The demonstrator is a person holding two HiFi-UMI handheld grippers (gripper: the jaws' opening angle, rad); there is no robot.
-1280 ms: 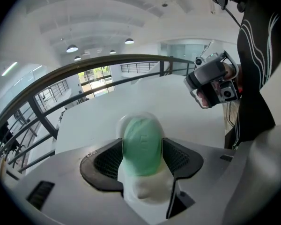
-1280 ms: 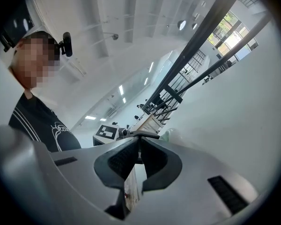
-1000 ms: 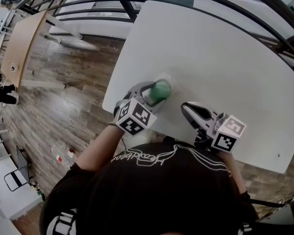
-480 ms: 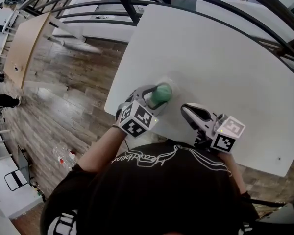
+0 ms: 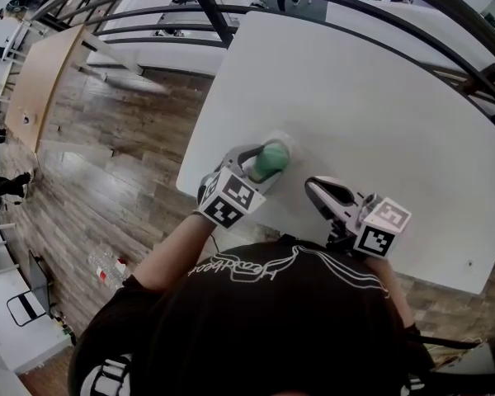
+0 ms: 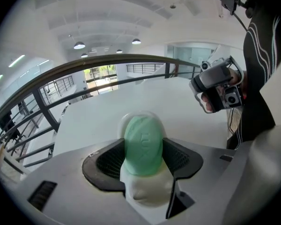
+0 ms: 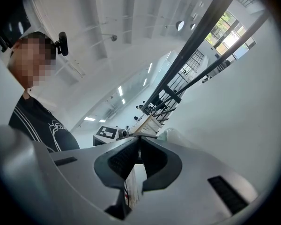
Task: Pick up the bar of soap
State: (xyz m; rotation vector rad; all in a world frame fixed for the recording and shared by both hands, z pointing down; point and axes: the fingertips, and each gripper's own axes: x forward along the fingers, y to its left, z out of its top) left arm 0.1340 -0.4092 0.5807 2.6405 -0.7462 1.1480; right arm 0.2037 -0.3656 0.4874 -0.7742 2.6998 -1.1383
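A green oval bar of soap (image 6: 143,144) stands on edge between the jaws of my left gripper (image 6: 141,154), which is shut on it. In the head view the soap (image 5: 269,160) is lifted a little over a small clear soap dish (image 5: 281,141) near the white table's left front corner, with the left gripper (image 5: 262,165) around it. My right gripper (image 5: 313,186) rests low over the table near the front edge, to the right of the soap, jaws pressed together with nothing between them (image 7: 136,146).
The white table (image 5: 379,106) stretches away to the back and right. A dark metal railing (image 5: 206,2) runs past its far edge. Wooden floor (image 5: 107,155) lies to the left below. The person's black shirt fills the bottom of the head view.
The left gripper with the soap has shifted slightly, and the clear dish now shows just beyond the soap. The right gripper has stayed in place.
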